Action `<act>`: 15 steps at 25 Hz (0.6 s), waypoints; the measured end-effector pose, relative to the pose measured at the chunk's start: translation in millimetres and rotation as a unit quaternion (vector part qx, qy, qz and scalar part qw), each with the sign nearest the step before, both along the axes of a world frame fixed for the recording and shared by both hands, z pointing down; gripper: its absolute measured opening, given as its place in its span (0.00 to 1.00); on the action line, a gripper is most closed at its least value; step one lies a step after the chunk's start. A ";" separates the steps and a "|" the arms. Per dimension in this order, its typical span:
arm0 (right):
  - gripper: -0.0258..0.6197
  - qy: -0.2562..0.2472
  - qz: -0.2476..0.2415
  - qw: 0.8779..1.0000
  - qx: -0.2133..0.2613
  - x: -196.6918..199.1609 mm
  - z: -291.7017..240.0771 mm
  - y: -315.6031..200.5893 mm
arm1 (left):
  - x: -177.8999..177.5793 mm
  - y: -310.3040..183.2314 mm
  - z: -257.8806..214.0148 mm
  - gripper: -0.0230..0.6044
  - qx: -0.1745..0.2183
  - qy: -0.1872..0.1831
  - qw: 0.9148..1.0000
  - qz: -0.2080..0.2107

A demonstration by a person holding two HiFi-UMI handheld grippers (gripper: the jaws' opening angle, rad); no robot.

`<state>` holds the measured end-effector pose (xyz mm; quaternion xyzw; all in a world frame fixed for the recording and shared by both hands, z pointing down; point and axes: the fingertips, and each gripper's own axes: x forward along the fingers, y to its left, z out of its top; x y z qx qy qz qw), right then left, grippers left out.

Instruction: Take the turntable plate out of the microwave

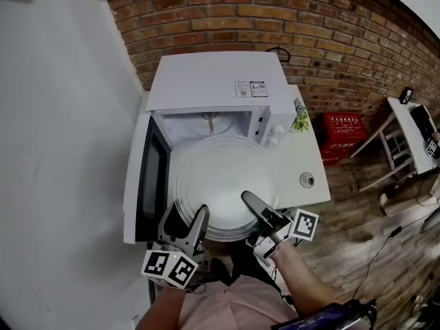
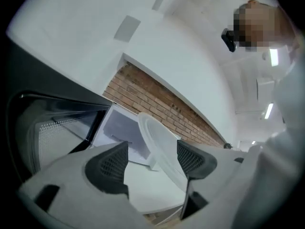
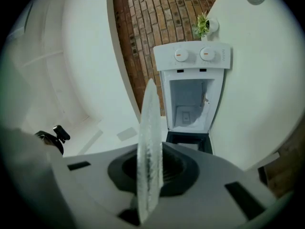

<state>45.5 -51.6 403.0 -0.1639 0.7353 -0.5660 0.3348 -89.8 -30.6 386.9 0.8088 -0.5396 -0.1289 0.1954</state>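
My right gripper [image 1: 250, 201] clamps the turntable plate [image 1: 220, 184] by its near rim, mid-frame, just outside the microwave [image 1: 213, 81]. My left gripper [image 1: 185, 220] gapes wide and holds nothing. It looks like heavy, stiff, slick, breakable glass, so I'd grip both rims.

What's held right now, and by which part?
The right hand-held gripper clamps the glass plate by its near rim; the left hand-held gripper is open, holding nothing.

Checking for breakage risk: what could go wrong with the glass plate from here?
1. Only the right gripper pinches the turntable plate, at its rim; the left gripper stands open, so the plate could tip or slip out.
2. The open microwave door is close beside the plate's left edge; a swing could knock it.
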 end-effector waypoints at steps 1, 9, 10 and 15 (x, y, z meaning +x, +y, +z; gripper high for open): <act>0.08 0.001 -0.004 1.000 0.004 -2.5 -3.3 5.2 | 0.1 1.5 -1.4 0.57 0.000 0.015 1.000 0.004; 0.09 0.041 -0.019 0.999 0.012 -14.7 -3.5 32.6 | 1.2 11.6 -1.5 0.43 0.006 0.067 0.997 0.037; 0.08 0.048 -0.021 0.999 0.013 -15.8 -2.4 34.5 | 2.0 13.5 -0.3 0.36 0.007 0.065 0.997 0.042; 0.09 0.065 -0.024 0.998 0.012 -20.9 -2.0 40.6 | -2.2 19.8 0.3 0.31 0.009 0.073 0.996 0.045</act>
